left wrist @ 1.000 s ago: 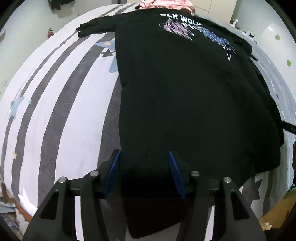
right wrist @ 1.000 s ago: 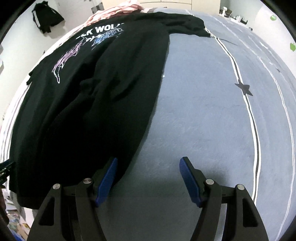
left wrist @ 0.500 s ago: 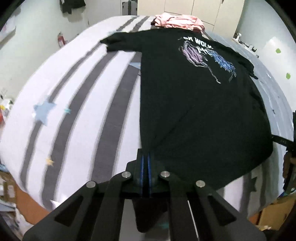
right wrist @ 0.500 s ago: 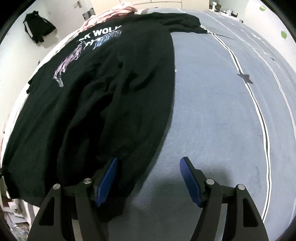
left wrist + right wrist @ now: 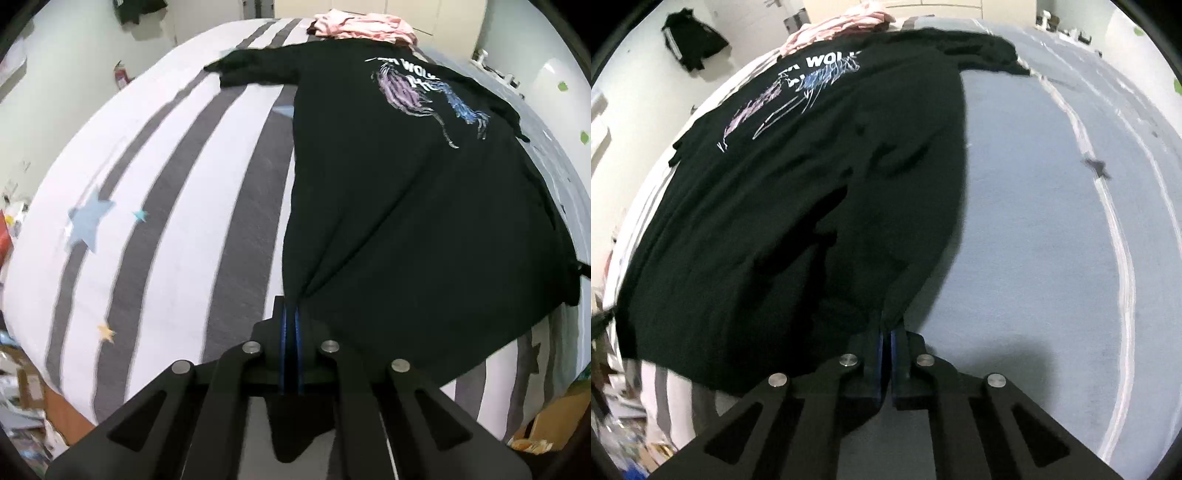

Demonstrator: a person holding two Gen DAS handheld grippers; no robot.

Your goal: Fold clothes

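Observation:
A black long-sleeved shirt [image 5: 406, 184] with a white, purple and blue print lies spread flat on the bed, print side up, sleeves out at the far end. My left gripper [image 5: 290, 314] is shut on the shirt's near left hem corner, and cloth pulls into folds toward the blue pads. In the right wrist view the same black shirt [image 5: 812, 184] fills the left half. My right gripper [image 5: 886, 334] is shut on its near right hem corner, the fabric bunched between the pads.
The bed cover is white with grey stripes and stars [image 5: 147, 184] on the left, plain blue-grey with white lines [image 5: 1052, 221] on the right. Pink clothes [image 5: 365, 26] are piled at the bed's far end. Clutter [image 5: 22, 406] lies on the floor beyond the near edge.
The left gripper closed on the hem first and lifted it a little. The right gripper, open half a second ago, has now closed on the other hem corner.

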